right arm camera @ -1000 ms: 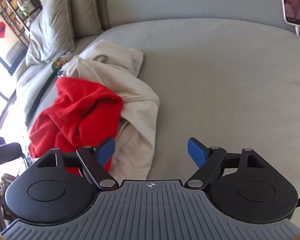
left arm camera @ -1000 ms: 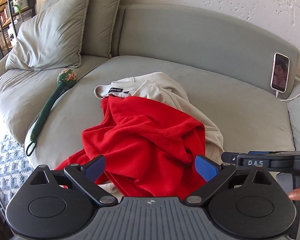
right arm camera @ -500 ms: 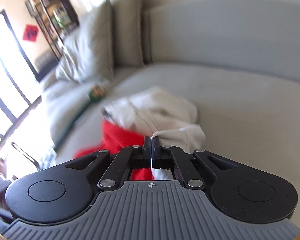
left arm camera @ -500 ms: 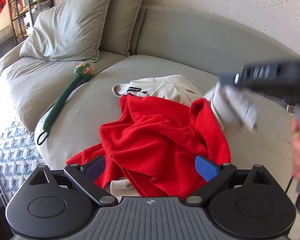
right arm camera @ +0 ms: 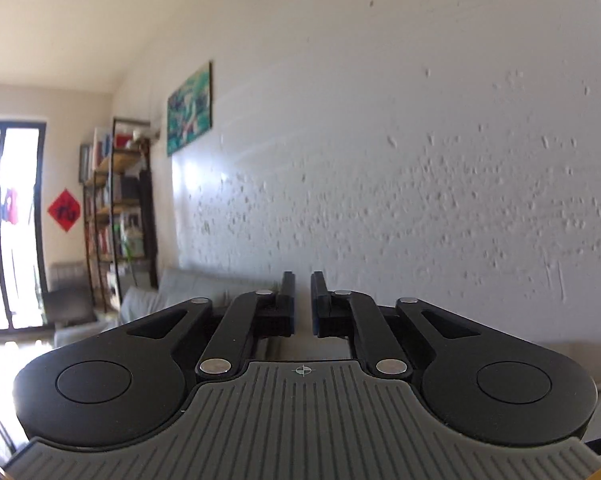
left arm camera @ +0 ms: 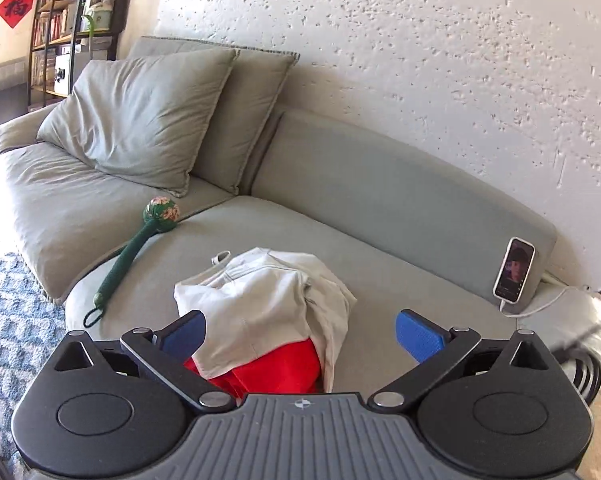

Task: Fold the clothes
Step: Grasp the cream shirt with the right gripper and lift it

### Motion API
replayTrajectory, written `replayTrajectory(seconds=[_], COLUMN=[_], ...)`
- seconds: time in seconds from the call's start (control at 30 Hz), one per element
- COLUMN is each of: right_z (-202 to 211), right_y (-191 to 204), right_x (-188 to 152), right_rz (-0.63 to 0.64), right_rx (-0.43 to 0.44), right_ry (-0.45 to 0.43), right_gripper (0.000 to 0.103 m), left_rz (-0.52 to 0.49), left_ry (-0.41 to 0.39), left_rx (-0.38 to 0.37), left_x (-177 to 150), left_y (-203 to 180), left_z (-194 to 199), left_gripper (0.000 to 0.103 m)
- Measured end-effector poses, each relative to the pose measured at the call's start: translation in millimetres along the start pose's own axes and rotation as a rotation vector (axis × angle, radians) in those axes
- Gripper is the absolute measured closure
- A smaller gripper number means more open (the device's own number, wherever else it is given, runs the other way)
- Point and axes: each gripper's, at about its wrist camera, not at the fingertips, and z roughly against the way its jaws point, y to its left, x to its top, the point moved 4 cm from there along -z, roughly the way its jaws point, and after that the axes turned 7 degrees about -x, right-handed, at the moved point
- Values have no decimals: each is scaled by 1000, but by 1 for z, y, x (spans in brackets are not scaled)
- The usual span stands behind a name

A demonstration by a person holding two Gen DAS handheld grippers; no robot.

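Clothes lie in a heap near the front edge of the grey sofa [left arm camera: 380, 216]: a cream garment [left arm camera: 260, 308] is draped over a red one [left arm camera: 276, 372], so that only the red cloth's near end shows under it. The left claw [left arm camera: 300, 334] hangs just above the near side of that heap with its blue pads [left arm camera: 418, 338] spread wide apart and nothing between them; the left pad overlaps the cream cloth's edge in the view, but whether it touches cannot be told. To the left of the heap a green mallet [left arm camera: 134, 254] with a flowered head lies slantwise on the seat, its loop near the sofa's edge. Two grey cushions [left arm camera: 140, 120] lean at the far left corner, with a bookshelf [left arm camera: 66, 28] behind them. A phone [left arm camera: 514, 270], its screen lit, stands propped against the backrest to the right, with a white cable [left arm camera: 540, 306] running from its foot. The right claw [right arm camera: 302, 304] points up and away at the white textured wall [right arm camera: 420, 140], its jaws drawn nearly together with a narrow gap between them and nothing held; none of the clothes show in its view, only a painting [right arm camera: 190, 110] high on the wall.
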Motion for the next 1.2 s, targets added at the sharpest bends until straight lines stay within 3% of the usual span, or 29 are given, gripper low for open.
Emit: replayTrajectory(seconds=[0.03,0.07,0.13,0.27,0.5,0.7,0.77,0.83,0.87,1.07,1.2], right_z=[4,3,-2,-19,-69,-115,-127,-138,-140,-170,-201], right_y=[-6,-13,-25,-38,18,77,93,106,113,150,163], right_x=[-14,-40,-88,-166,-255,-301,-309,-313,-314,-319,-325], right_rz=[9,19,21,-85,-60,-22,-12,2,17,77,88], right_rx=[-6,-17,-31,3,124,196,207,223,235,308,280], right_ry=[61,131,264,514,691,767,781,784,774,725,701], right_gripper=[47,43,43,43,43,40,32,17,15,15,25], left_rz=[-6,-20,-58,-105,-6,95,125,154,171,249,242], left_ry=[22,49,108,137,155,150,141,135,132,142,153], left_rx=[-2,1,10,79,224,319,350,378,389,409,396], left_x=[-6,-12,-24,-35,-40,-37,-35,-33,-33,-39,-42], left_y=[-3,-5,-10,-7,53,110,128,143,149,174,172], left_z=[-3,-6,-15,-26,-36,-38,-38,-36,-35,-36,-39], left_gripper=[1,1,1,2,2,2,2,2,2,2,2])
